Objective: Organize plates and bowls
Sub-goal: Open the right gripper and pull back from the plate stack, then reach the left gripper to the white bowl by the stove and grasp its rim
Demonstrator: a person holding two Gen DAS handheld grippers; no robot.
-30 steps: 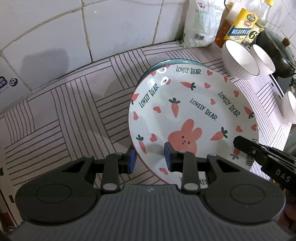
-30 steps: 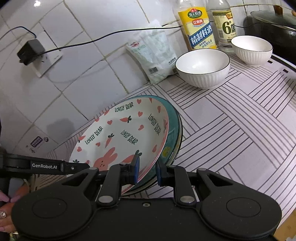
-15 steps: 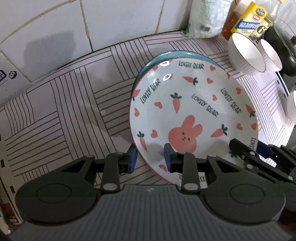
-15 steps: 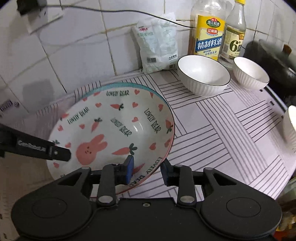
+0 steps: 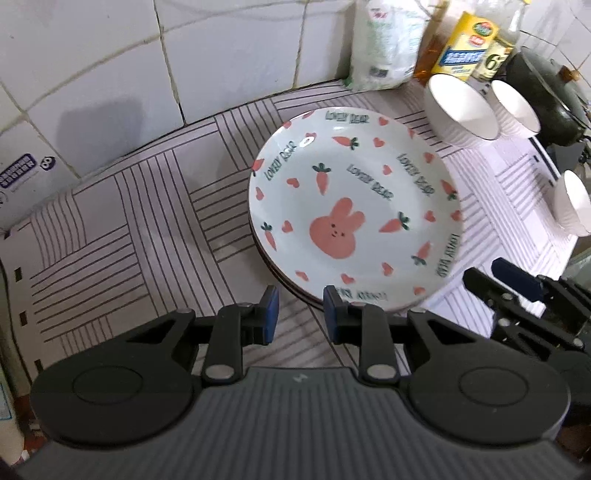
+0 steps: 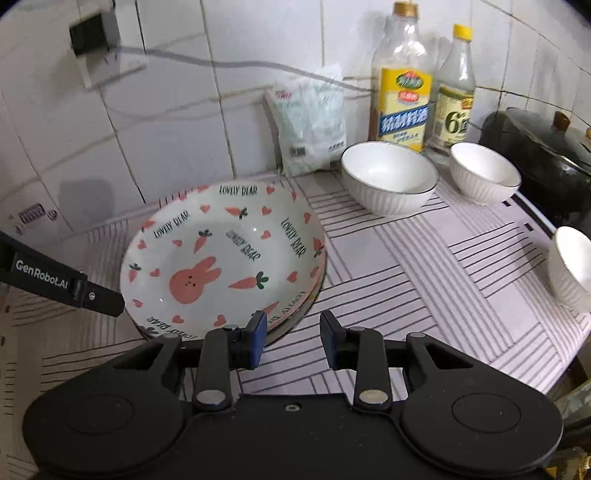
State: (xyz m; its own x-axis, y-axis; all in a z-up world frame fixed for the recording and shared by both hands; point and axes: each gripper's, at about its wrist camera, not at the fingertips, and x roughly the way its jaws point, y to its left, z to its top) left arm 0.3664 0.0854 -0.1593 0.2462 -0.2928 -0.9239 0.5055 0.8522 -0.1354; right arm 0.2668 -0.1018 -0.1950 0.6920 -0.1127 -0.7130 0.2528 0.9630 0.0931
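Note:
The white bunny-and-carrot plate (image 5: 351, 214) (image 6: 221, 258) lies flat on a stack of other plates (image 6: 314, 295), whose dark rims (image 5: 280, 284) show under it. My left gripper (image 5: 301, 314) hangs just off the plate's near rim. Its jaws are closing with nothing between them. One of its fingers (image 6: 55, 284) shows at the plate's left side. My right gripper (image 6: 293, 332) (image 5: 498, 282) stands open beside the rim, holding nothing. Three white ribbed bowls (image 6: 388, 177) (image 6: 484, 170) (image 6: 570, 266) stand apart on the striped mat.
Against the tiled wall stand a white bag (image 6: 310, 125) and two bottles (image 6: 402, 92) (image 6: 454, 96). A black lidded pot (image 6: 546, 147) sits at the far right. A plug and cable (image 6: 92, 33) hang on the wall. The counter edge (image 6: 576, 347) runs at the right.
The bunny plate was held tilted by both grippers at its rim. It now lies flat on the stack, and both grippers have let go and drawn back and up.

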